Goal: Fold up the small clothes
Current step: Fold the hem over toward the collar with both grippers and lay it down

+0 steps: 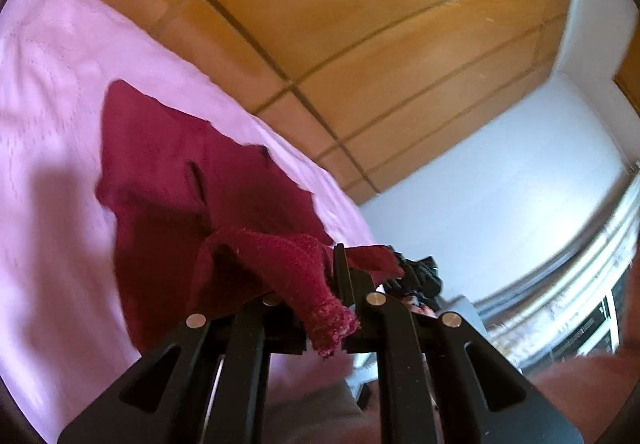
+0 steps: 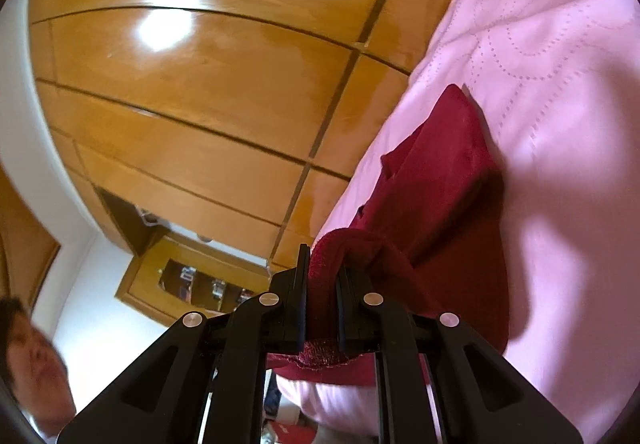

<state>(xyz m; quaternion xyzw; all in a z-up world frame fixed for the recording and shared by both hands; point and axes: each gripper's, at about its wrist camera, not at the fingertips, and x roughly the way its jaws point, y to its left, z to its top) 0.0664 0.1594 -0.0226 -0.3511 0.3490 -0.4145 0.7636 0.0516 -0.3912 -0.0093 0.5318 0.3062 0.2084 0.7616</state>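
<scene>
A dark red knit garment point(image 1: 192, 180) lies partly on a pink quilted bedspread point(image 1: 52, 92). My left gripper point(image 1: 334, 272) is shut on one bunched edge of the garment, and that edge is lifted off the bed. My right gripper point(image 2: 322, 276) is shut on another edge of the same garment point(image 2: 440, 172), which trails from the jaws down to the bedspread point(image 2: 560, 44). The right gripper's black body point(image 1: 416, 272) shows just beyond the left jaws. Both views are tilted steeply.
A glossy wooden wardrobe point(image 1: 360, 12) stands behind the bed, also in the right wrist view point(image 2: 192, 84). A white wall point(image 1: 520, 180) and a window frame point(image 1: 580, 264) are at the right. A person's face point(image 2: 32, 364) is at the lower left.
</scene>
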